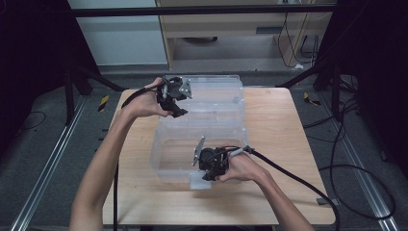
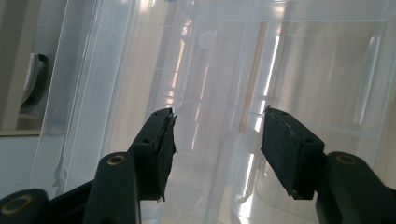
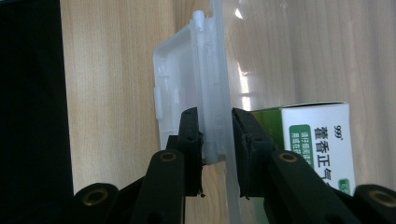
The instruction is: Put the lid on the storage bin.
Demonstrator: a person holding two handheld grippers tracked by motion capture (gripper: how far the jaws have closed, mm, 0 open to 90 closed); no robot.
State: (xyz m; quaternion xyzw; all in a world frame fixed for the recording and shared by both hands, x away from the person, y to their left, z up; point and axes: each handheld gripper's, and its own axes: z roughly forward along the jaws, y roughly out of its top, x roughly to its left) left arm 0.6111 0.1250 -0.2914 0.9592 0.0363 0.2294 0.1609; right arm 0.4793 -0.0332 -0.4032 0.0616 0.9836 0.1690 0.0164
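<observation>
The right tongs (image 3: 217,154) are clamping the near wall of the clear box (image 1: 166,159), beside its latch (image 3: 175,88); a green-and-white carton (image 3: 317,140) is lying inside, just past the right pad. The left tongs (image 2: 217,149) are standing apart at the raised lid (image 1: 211,94), holding nothing. The thin wall is likely flexing, so the grip could be slipping off if pulled sideways. If the lid is dropping, it risks striking the right tongs. The box is sitting mid-table (image 1: 288,144), with free wood on either side and toward the person.
</observation>
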